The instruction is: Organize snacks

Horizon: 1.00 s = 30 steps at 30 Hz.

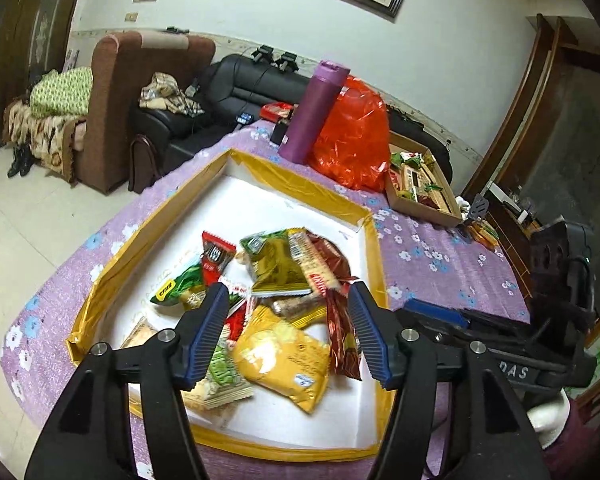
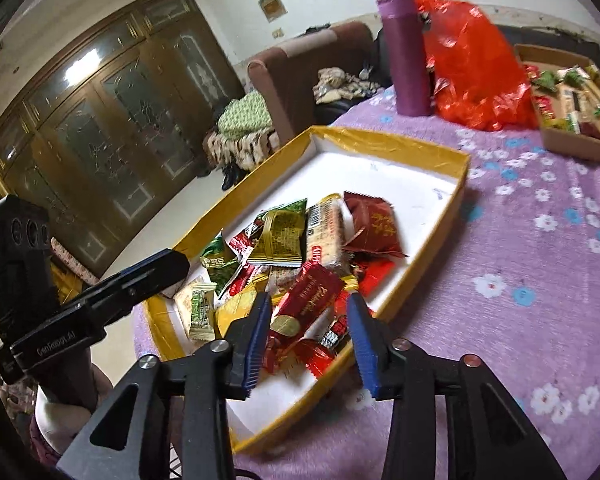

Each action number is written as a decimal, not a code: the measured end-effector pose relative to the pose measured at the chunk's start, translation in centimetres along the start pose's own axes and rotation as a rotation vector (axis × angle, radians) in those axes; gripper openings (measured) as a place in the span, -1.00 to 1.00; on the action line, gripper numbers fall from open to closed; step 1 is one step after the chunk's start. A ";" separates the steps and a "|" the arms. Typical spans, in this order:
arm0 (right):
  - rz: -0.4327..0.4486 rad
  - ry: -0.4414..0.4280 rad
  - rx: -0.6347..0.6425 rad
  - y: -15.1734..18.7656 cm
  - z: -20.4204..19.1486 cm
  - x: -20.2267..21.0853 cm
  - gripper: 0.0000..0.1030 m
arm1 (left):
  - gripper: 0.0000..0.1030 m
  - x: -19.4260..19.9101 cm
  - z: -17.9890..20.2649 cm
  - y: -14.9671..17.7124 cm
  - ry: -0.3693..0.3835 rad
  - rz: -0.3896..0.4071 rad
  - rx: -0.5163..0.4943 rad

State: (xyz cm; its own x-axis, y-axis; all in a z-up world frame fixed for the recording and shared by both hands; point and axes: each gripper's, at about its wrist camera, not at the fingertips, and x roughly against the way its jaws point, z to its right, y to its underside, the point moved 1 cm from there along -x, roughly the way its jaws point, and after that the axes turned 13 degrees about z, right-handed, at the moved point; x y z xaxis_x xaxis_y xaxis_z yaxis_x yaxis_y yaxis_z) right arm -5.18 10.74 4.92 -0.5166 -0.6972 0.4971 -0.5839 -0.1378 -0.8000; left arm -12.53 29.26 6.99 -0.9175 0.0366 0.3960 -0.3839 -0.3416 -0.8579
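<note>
The left tongs (image 1: 286,334) hang open over the near end of the yellow-rimmed tray (image 1: 156,204), holding nothing; between their blue pads lies a yellow packet (image 1: 284,356) with a thin dark red wrapper (image 1: 342,336) just beside it. The right tongs (image 2: 308,340) are open too, spread around a long red packet with a gold seal (image 2: 304,308) at the tray's (image 2: 384,136) near corner; whether the pads touch it yet I cannot tell.

The snacks sit heaped in the near half of the tray: a green-gold packet (image 1: 278,264), a pale cracker bar (image 2: 326,232), a dark red pouch (image 2: 374,226) and small green sachets (image 2: 202,312), all overlapping. The far half is bare white. Further off on the purple flowered surface (image 2: 540,248) stand a purple flask (image 2: 406,52), a red plastic bag (image 2: 472,76) and a brown cardboard box (image 2: 572,148) with snacks laid more neatly inside.

The step in hand looks like picking one packet out of the heap. It would go best by closing on a top-lying packet across its narrow width, near the middle, so it lifts level and drags no neighbours. The red packet rests on others, so it looks like the easier choice. Slick wrappers may slip; a firm, square grip helps.
</note>
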 end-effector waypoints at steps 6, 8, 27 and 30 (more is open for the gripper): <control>0.061 0.028 -0.031 0.7 0.8 3.1 -0.08 | 0.44 3.3 3.0 -1.3 -0.211 0.171 -0.139; 0.081 0.037 -0.032 1.0 0.9 4.1 -0.06 | 0.59 5.4 4.4 -1.8 -0.297 0.284 -0.199; 0.154 0.080 0.141 4.9 -2.6 8.0 0.15 | 1.00 4.4 4.8 0.0 -0.467 0.226 -0.115; 0.150 0.083 0.164 5.3 -3.0 7.7 0.18 | 1.00 3.4 4.6 0.6 -0.427 0.156 -0.098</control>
State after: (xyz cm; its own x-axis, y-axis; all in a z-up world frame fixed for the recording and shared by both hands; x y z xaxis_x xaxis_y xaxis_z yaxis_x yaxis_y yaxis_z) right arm -14.10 6.75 5.55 -0.6436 -0.6589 0.3893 -0.3911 -0.1541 -0.9074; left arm -15.36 24.83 9.29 -0.8479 -0.4052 0.3420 -0.2718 -0.2217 -0.9365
